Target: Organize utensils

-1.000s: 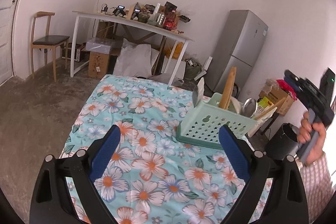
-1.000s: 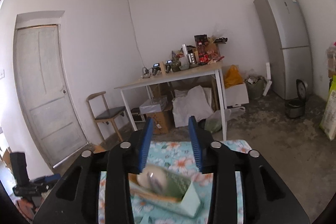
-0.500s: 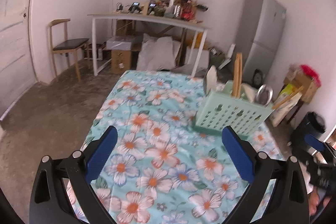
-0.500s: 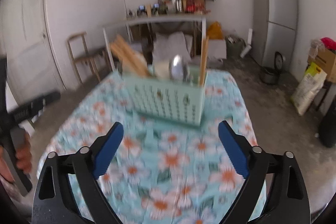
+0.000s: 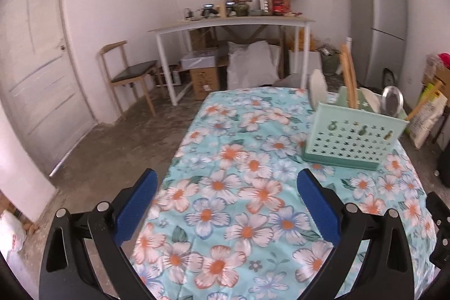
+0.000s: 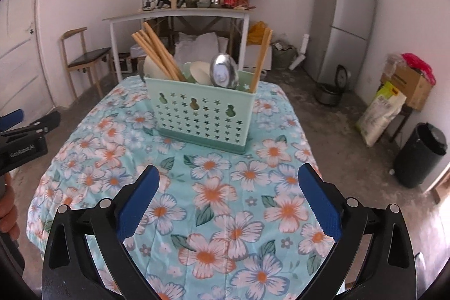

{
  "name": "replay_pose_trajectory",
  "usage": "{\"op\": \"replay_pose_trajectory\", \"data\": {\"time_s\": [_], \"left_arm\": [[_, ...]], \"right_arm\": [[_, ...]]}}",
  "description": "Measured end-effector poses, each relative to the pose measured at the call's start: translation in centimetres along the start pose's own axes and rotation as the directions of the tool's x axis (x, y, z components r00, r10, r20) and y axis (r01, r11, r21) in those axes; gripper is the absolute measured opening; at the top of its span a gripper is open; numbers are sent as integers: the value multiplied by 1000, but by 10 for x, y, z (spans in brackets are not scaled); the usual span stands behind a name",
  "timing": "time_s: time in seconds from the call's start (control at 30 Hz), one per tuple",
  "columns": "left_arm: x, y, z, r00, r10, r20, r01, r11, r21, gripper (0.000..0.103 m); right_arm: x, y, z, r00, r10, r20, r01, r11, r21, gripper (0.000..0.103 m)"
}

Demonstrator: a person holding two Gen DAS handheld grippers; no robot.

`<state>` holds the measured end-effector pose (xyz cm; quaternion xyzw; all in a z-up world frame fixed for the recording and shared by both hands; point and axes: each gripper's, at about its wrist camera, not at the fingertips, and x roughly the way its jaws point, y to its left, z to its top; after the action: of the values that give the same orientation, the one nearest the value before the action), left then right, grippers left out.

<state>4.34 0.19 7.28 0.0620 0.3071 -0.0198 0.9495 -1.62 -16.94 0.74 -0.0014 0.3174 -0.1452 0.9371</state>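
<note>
Table: covered by a floral tablecloth (image 6: pixel 225 187), carrying the utensil basket.
Utensil basket (image 6: pixel 201 117): mint green, star-punched, upright at the table's far end.
Right gripper (image 6: pixel 228 182): on the near side of the basket, well apart from it; jaws opening, nothing between them.
Left gripper (image 5: pixel 226 187): near side of the basket, off to its left; jaws spread wide, holding nothing.
Chopsticks (image 6: pixel 157 52): leaning in the basket's left end.
Metal spoon (image 6: pixel 223 72): bowl up, in the basket's middle.

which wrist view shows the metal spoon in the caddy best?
Right wrist: the metal spoon faces the camera near centre, its bowl above the green caddy. Left wrist shows it off to the right, smaller, partly behind the rim.
</note>
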Motion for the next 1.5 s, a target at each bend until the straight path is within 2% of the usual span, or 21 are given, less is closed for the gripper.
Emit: {"op": "replay_pose_trajectory", "data": {"time_s": [0.27,0.47,0.73,1.5], "left_arm": [[2,7,8,999,43,-21,-44,998,-47,97],[2,6,9,998,50,-28,-52,998,-44,97],[8,2,7,997,48,-65,-50,998,-41,97],[16,-8,7,995,45,-85,-46,999,-16,97]], "right_arm": [[-1,-5,6,1000,-22,9,22,999,36,95],[2,-12,8,1000,-27,-1,27,997,74,95],[6,-19,6,999,-35,-18,36,995,93,95],[17,-26,5,999,-20,-47,25,995,100,95]]}}
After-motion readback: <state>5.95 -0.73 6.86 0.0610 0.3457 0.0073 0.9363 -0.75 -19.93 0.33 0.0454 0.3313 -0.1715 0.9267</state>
